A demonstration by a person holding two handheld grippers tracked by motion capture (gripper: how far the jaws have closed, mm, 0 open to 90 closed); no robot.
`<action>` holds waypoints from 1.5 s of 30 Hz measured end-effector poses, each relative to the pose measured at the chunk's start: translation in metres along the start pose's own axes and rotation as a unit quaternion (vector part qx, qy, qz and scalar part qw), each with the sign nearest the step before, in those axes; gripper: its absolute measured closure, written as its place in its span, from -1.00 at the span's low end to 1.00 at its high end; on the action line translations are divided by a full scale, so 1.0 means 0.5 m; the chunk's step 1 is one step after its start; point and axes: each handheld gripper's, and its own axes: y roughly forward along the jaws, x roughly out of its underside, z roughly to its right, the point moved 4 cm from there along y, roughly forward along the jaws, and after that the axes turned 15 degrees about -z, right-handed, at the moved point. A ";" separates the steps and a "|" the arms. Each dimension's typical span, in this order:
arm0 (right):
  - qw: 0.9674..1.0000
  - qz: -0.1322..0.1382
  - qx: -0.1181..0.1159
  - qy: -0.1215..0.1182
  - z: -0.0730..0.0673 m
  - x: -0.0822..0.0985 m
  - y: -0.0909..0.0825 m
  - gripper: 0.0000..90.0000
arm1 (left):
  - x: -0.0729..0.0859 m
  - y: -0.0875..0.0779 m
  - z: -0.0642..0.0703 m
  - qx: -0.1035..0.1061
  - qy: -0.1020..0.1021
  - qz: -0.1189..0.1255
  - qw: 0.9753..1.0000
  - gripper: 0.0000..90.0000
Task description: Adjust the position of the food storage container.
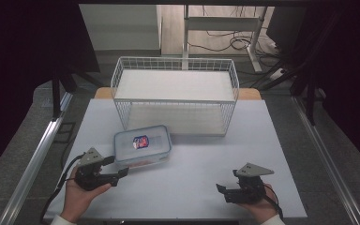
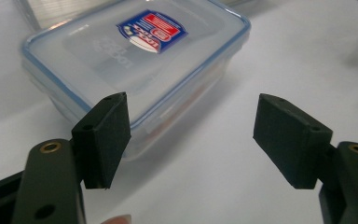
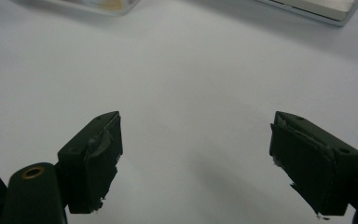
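Note:
A clear plastic food box (image 1: 142, 146) with a blue-rimmed snap lid and a red and blue label lies on the white table, left of centre. In the left gripper view the same food box (image 2: 135, 60) lies just beyond the jaws. My left gripper (image 1: 117, 170) sits at the box's near left corner, open, with nothing between its pads (image 2: 107, 140). My right gripper (image 1: 221, 191) rests near the front right of the table, open and empty, pointing left; its own view has bare table between the pads (image 3: 95, 158).
A white wire basket (image 1: 175, 93) stands on legs at the back of the table (image 1: 187, 173), just behind the box. Metal rails run along both sides of the table. A desk frame and cables lie on the floor beyond.

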 end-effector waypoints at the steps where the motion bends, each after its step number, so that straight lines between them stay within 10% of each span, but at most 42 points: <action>1: 1.000 0.000 0.000 0.000 0.000 0.000 0.000 -0.62 | 0.000 0.000 0.000 0.000 0.000 0.000 1.000 -0.39; 12: 1.000 0.003 0.011 0.012 0.016 0.001 -0.007 -0.62 | -0.019 -0.022 -0.034 -0.008 -0.025 0.007 1.000 -0.20; 28: 1.000 -0.005 0.019 0.018 0.027 0.003 -0.006 -0.62 | -0.053 -0.025 -0.095 -0.008 -0.042 -0.014 0.999 0.83; 45: 0.999 -0.013 0.030 0.023 0.035 0.007 -0.005 -0.62 | -0.048 0.047 -0.209 -0.031 -0.108 -0.098 0.989 0.99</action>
